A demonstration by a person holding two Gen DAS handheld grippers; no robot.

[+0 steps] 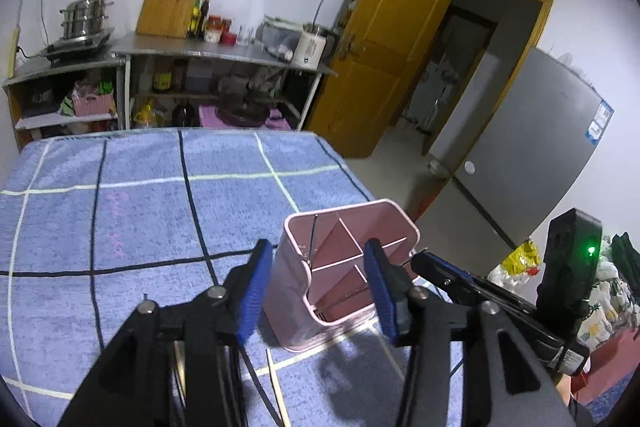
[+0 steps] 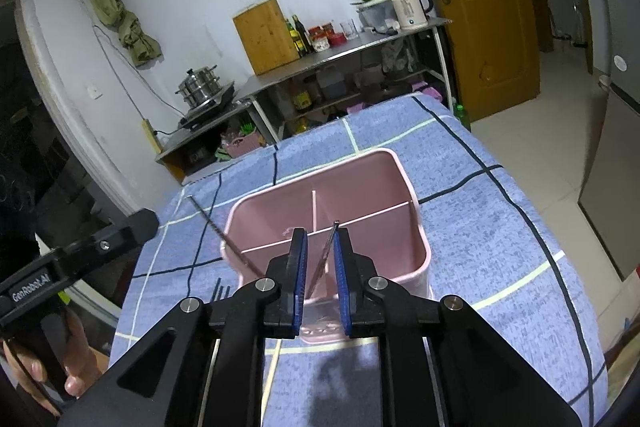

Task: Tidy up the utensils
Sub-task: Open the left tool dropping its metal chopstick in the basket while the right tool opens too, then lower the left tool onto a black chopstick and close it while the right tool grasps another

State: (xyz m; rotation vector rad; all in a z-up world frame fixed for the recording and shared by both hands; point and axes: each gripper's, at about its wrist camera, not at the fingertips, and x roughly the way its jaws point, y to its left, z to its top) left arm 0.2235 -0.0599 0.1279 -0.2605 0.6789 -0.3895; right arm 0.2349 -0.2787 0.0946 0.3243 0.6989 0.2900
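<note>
Evidently the pink plastic utensil caddy with divided compartments stood upright on the bench under a blue checked cloth, a thin metal chopstick already leaning in one corner cell. The right tongs hung slightly parted around a second thin metal stick whose tip reached into the caddy; letting it slide down without nudging it over a divider looked the sensible way. The left tongs stood released and empty, straddling the caddy's near end without touching it.

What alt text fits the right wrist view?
The right gripper, jaws slightly apart around a thin metal utensil, hangs over a pink plastic divided utensil holder on a blue checked tablecloth.
</note>
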